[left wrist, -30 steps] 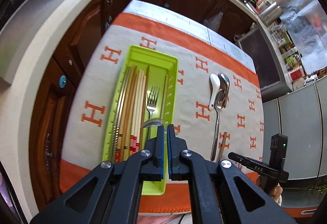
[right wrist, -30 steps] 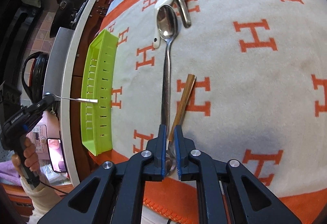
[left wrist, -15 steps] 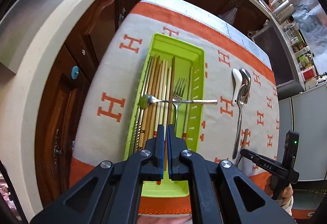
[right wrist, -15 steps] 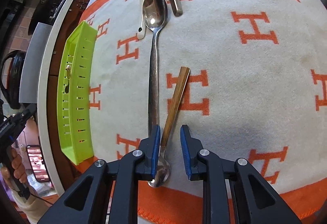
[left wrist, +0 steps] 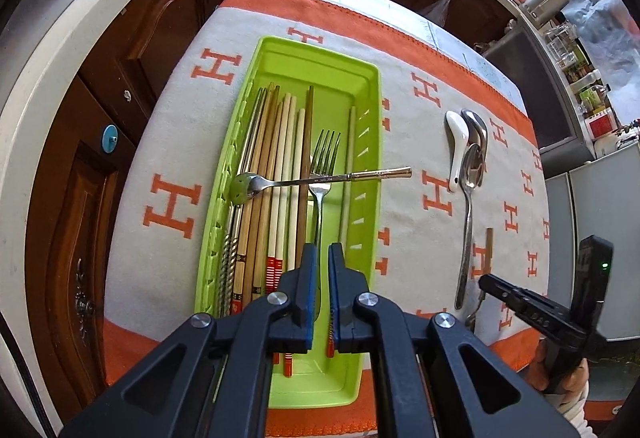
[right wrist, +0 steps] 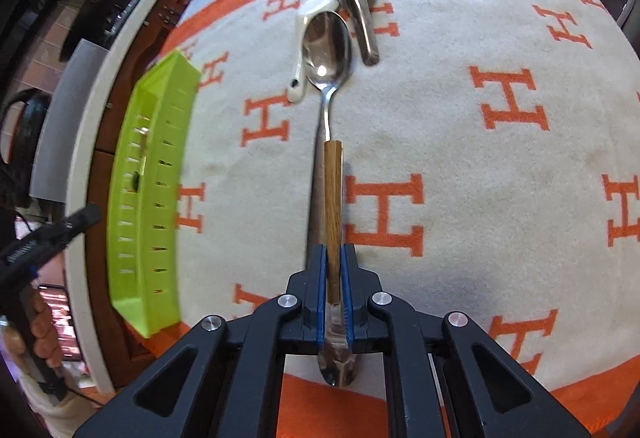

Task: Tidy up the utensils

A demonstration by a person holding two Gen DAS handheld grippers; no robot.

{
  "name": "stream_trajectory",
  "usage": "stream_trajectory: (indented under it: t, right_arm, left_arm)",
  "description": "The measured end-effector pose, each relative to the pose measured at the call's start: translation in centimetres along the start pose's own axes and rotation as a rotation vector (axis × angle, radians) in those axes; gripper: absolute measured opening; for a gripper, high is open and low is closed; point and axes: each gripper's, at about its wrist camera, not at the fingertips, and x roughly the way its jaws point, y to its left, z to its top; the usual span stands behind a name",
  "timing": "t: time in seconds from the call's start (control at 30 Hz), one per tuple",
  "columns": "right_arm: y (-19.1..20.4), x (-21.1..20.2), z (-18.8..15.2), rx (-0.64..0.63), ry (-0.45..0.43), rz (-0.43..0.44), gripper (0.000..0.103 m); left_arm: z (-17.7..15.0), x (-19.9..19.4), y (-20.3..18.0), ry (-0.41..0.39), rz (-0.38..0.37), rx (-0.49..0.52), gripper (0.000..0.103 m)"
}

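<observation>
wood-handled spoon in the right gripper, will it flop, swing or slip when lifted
The spoon looks rigid, a wood handle on a metal bowl, so it likely won't flop. The right gripper has just closed on the handle close to the bowl, with most of the handle sticking out ahead, so that end may dip. The handle looks smooth and narrow, so it might twist or slip.

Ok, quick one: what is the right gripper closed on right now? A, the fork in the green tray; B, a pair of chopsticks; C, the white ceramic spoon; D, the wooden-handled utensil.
D: in the right wrist view the right gripper has just been closing and its blue pads now pinch the wooden-handled utensil, while the white ceramic spoon lies untouched farther up the cloth.
</observation>
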Motion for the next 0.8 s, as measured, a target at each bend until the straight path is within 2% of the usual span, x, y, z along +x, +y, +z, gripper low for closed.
stream_trajectory:
  t: [0.23, 0.37, 0.47, 0.57, 0.67, 0.8]
  right_arm:
    - [1.1, -2.2, 0.4, 0.013, -0.03, 0.141, 0.006]
    - [3.4, -3.7, 0.8, -0.008, -0.014, 0.245, 0.006]
    - [6.5, -4.0, 1.3, -0.034, 0.026, 0.328, 0.006]
    - [9.8, -3.1, 2.0, -0.042, 0.098, 0.387, 0.006]
    - [13.5, -1.3, 2.5, -0.055, 0.166, 0.408, 0.006]
    - [16.8, 2.1, 3.2, -0.023, 0.238, 0.383, 0.007]
  left_arm:
    - [-1.0, 0.0, 0.2, -0.02, -0.022, -0.012, 0.003]
    - [-1.5, -0.9, 0.7, -0.058, -0.018, -0.025, 0.005]
    - [-1.8, -2.0, 1.5, -0.113, -0.008, -0.057, 0.011]
    - [-2.5, -3.0, 2.1, -0.176, 0.038, -0.078, 0.017]
    - [-3.0, -3.4, 2.8, -0.219, 0.08, -0.095, 0.024]
    - [-3.6, -3.2, 4.6, -0.227, 0.082, -0.142, 0.026]
